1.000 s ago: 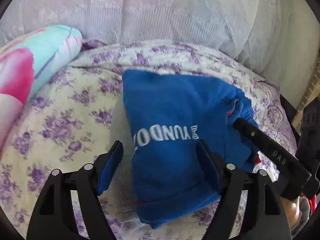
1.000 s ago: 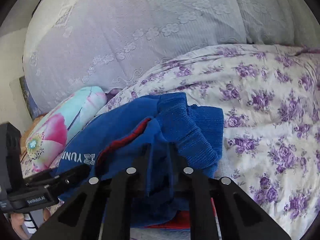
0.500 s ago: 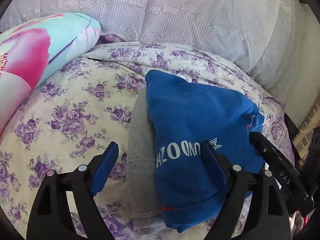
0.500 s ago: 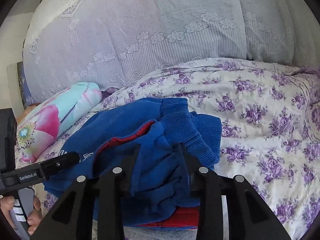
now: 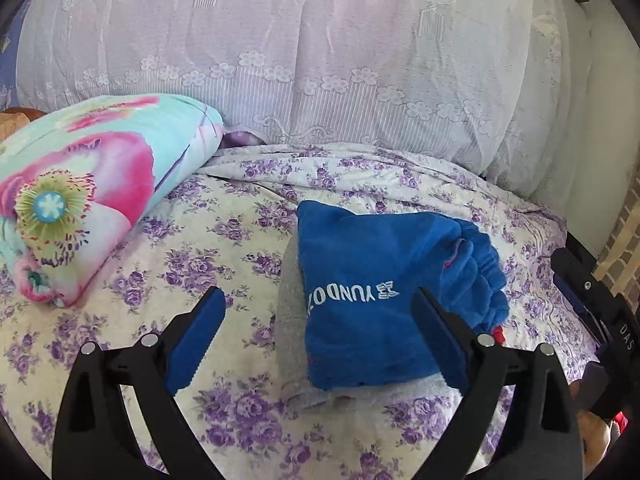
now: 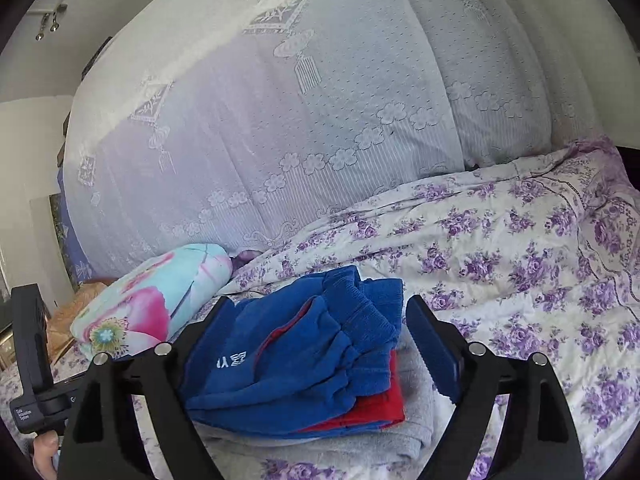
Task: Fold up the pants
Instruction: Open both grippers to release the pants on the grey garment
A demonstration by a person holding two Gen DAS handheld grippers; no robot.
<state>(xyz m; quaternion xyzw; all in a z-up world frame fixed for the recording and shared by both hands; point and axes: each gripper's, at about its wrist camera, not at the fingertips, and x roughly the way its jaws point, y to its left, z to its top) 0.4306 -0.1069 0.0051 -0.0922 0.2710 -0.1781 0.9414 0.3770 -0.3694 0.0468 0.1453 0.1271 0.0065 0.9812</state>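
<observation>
The blue pants (image 5: 384, 296) with white lettering lie folded in a bundle on a grey folded garment (image 5: 290, 320) on the bed. In the right wrist view the blue pants (image 6: 304, 344) show a gathered waistband and a red layer underneath. My left gripper (image 5: 320, 332) hangs above the bundle's near edge, its jaws opening wide and touching nothing. My right gripper (image 6: 316, 340) has its jaws opening too; the bundle sits between them but the pads are off the cloth. The other gripper shows at each view's edge.
A purple-flowered bedsheet (image 5: 120, 300) covers the bed. A rolled quilt with pink flowers (image 5: 88, 184) lies at the left. A large lace-covered cushion (image 5: 320, 60) stands behind. A brick wall edge (image 5: 624, 248) is at the far right.
My right gripper went from shut on the pants' waistband to wide open and let it go. Both grippers pulled back and rose; the bundle now lies farther off. The left jaws widened.
</observation>
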